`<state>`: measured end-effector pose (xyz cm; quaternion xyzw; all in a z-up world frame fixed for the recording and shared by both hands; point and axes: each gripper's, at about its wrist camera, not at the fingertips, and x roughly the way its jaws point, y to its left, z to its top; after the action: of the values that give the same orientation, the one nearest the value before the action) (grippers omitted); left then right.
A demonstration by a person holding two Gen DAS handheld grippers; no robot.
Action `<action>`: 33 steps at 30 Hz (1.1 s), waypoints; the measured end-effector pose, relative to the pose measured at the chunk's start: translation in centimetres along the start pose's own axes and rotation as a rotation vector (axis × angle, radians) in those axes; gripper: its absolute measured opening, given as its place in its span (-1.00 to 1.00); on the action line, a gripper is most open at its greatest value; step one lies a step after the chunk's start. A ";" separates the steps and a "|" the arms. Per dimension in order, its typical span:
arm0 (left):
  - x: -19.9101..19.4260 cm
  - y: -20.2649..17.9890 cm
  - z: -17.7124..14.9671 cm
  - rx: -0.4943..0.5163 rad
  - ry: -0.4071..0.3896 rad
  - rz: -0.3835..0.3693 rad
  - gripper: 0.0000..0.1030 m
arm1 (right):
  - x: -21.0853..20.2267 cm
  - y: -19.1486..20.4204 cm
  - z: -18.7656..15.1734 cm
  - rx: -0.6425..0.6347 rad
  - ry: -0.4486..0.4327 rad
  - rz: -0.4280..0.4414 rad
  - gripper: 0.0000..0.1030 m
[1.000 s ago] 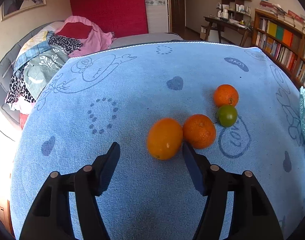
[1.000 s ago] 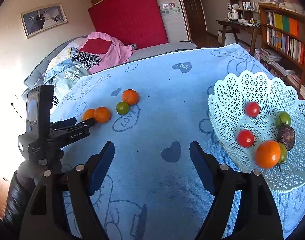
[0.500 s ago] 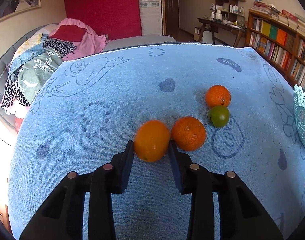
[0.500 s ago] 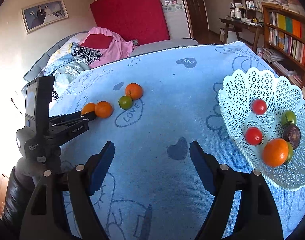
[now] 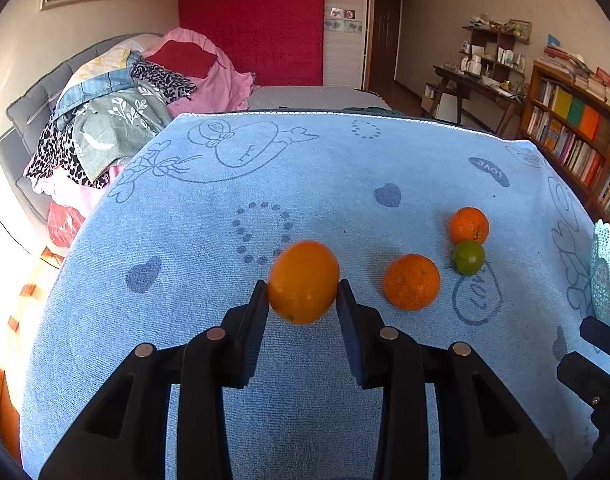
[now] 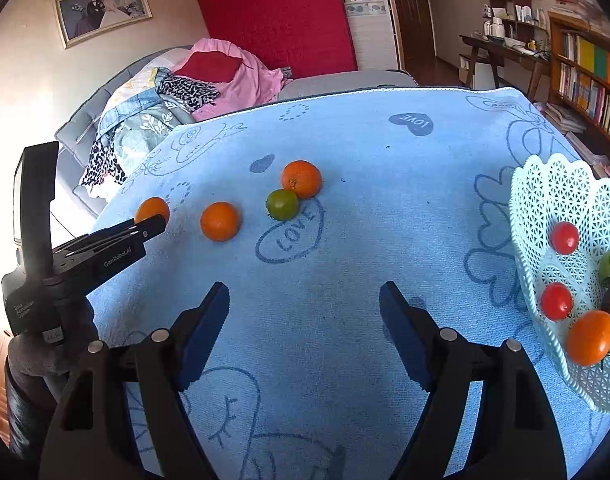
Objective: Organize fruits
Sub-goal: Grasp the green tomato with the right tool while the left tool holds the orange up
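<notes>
Carrying the smooth round orange fruit (image 5: 303, 282) clamped in the left tool (image 5: 303, 300), keep it level toward the pale lattice plastic basket (image 6: 561, 196), far right; right tool (image 6: 305, 308) gapes empty.

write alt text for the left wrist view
The left gripper grips an orange between its fingers, above a blue towel. Two more oranges and a green fruit lie to the right.
</notes>
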<state>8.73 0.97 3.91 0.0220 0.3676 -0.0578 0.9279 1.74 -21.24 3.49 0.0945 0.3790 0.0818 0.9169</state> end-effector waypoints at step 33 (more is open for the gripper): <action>0.1 0.9 -0.3 -0.056 0.003 0.001 -0.31 | 10.4 1.6 5.7 0.024 0.067 -0.030 -0.12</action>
<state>8.65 1.85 3.60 -0.0039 0.3705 -0.0472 0.9276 12.92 -18.04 0.73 0.0970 0.4117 0.0668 0.9037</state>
